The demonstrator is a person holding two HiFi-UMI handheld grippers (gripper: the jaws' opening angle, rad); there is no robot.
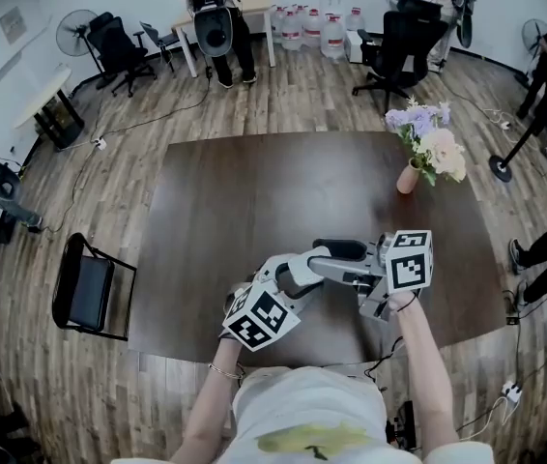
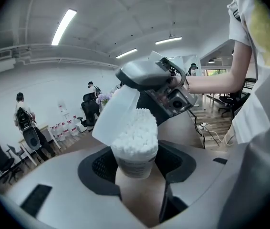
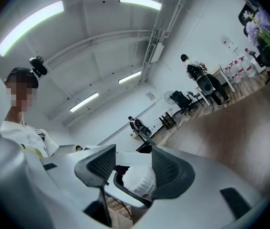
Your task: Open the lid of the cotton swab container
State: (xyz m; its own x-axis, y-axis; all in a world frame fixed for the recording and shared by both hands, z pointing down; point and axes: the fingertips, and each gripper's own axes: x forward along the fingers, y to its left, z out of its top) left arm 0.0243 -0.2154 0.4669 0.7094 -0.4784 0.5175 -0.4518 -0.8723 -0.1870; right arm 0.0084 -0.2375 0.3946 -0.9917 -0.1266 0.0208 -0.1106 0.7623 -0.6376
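My left gripper [image 2: 135, 168] is shut on a small clear cotton swab container [image 2: 134, 162], packed with white swabs [image 2: 137, 130]. Its white lid [image 2: 118, 113] stands flipped open, tilted up and to the left. My right gripper [image 3: 132, 168] comes in from the side, and the lid [image 3: 130, 157] spans the gap between its two dark pads [image 3: 168, 168], with the swabs [image 3: 142, 182] showing just beyond. In the head view both grippers meet above the table's near edge, left gripper [image 1: 298, 271] and right gripper [image 1: 343, 251]; the container is hidden between them there.
The dark brown table [image 1: 235, 201] carries only a pink vase of flowers [image 1: 426, 148] at its far right corner. A black folding chair [image 1: 90, 290] stands to the left on the wood floor. Office chairs, water bottles and people are at the room's far end.
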